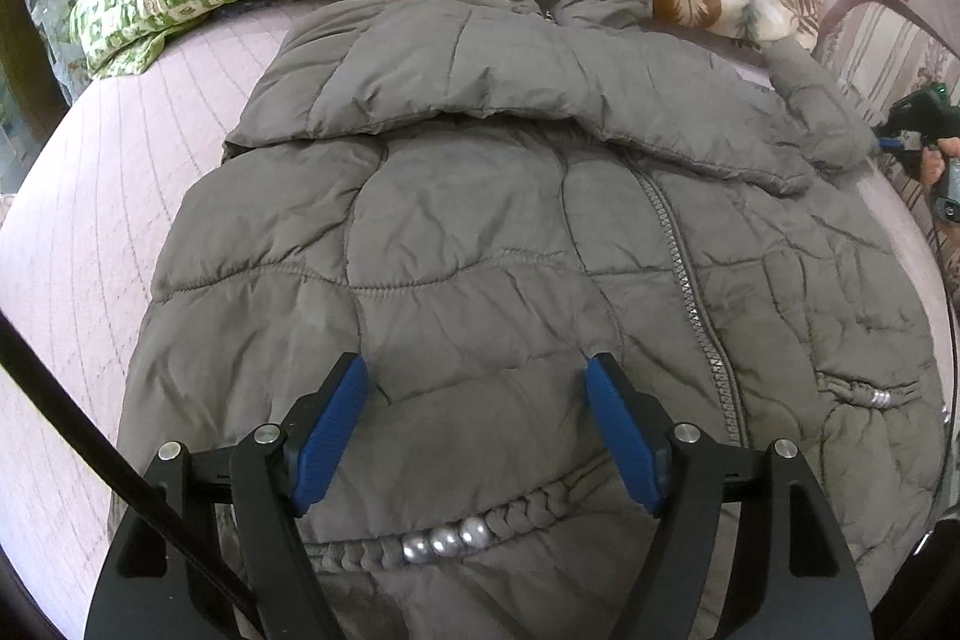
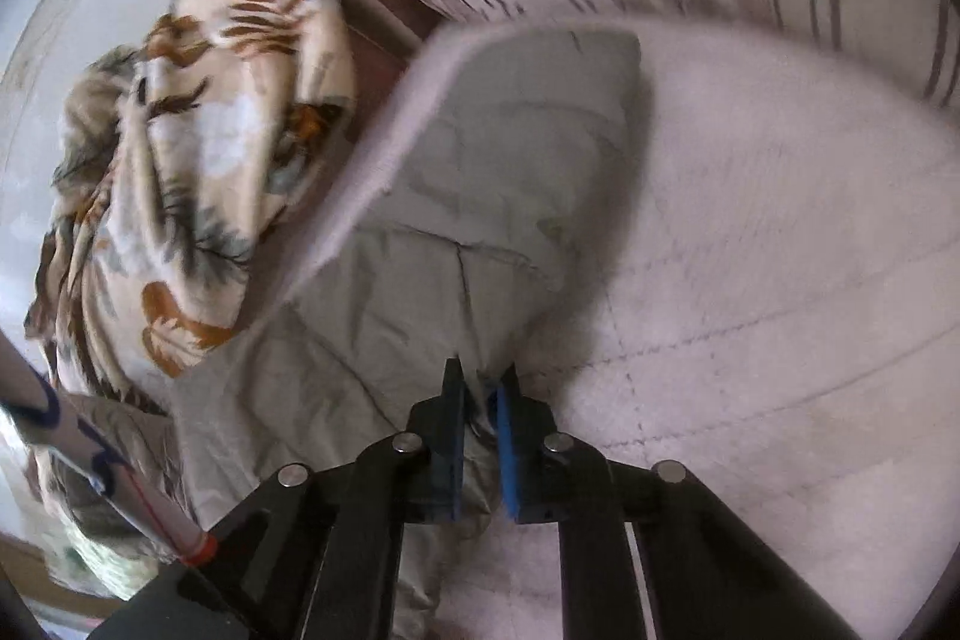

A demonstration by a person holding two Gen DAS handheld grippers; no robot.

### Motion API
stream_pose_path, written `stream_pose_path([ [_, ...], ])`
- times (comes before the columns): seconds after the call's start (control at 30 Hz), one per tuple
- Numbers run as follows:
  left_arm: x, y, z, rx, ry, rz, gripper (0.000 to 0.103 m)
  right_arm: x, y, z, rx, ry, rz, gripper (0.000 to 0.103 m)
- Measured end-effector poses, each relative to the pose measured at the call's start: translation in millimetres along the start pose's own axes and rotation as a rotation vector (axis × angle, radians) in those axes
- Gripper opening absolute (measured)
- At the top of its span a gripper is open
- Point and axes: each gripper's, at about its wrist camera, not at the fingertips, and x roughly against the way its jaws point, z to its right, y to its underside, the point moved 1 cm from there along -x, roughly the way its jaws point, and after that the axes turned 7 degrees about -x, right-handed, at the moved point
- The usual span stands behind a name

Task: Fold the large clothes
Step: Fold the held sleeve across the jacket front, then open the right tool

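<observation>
right gripper [image 2: 483,388] pinches jacket sleeve [image 2: 516,160]; left gripper [image 1: 477,376] open above jacket [image 1: 480,250]

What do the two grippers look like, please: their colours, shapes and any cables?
The left gripper has a black frame with angular linkage arms, round silver pins at the joints, and ribbed blue pads on its fingers. A black cable runs beside it. The right gripper is built the same: black arms, silver pins, blue pads.
</observation>
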Motion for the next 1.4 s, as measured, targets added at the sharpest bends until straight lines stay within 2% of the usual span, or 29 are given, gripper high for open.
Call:
stream_pose_path([
  [0.23,26,-1,-9,0.030,-0.014,0.054,0.075,69,24,-60,0.117,-0.089,0.037,0.009],
  [0.37,42,-4,-19,0.048,-0.047,0.096,0.075,97,65,-105,0.221,-0.159,0.005,0.008],
  [0.53,60,-6,-50,0.121,-0.099,0.131,0.075,107,136,-157,0.381,-0.216,-0.073,0.008],
  [0.7,73,-8,-84,0.213,-0.179,0.148,0.075,90,230,-197,0.586,-0.231,-0.187,0.008],
  [0.8,76,-9,-99,0.256,-0.197,0.152,0.075,68,270,-205,0.638,-0.211,-0.240,0.008],
  [0.9,74,-9,-107,0.282,-0.189,0.141,0.075,43,294,-201,0.647,-0.186,-0.277,0.008],
  [1.1,70,-10,-102,0.256,-0.208,0.133,0.075,-15,337,-180,0.646,-0.106,-0.399,0.009],
  [1.23,69,-10,-100,0.242,-0.210,0.129,0.075,-28,348,-162,0.601,-0.078,-0.400,0.010],
  [1.3,69,-10,-99,0.237,-0.207,0.129,0.075,-16,350,-160,0.611,-0.085,-0.405,0.018],
  [1.37,68,-9,-95,0.226,-0.208,0.130,0.075,12,351,-154,0.655,-0.127,-0.368,0.048],
  [1.4,67,-9,-92,0.216,-0.210,0.129,0.075,24,349,-151,0.666,-0.149,-0.355,0.052],
])
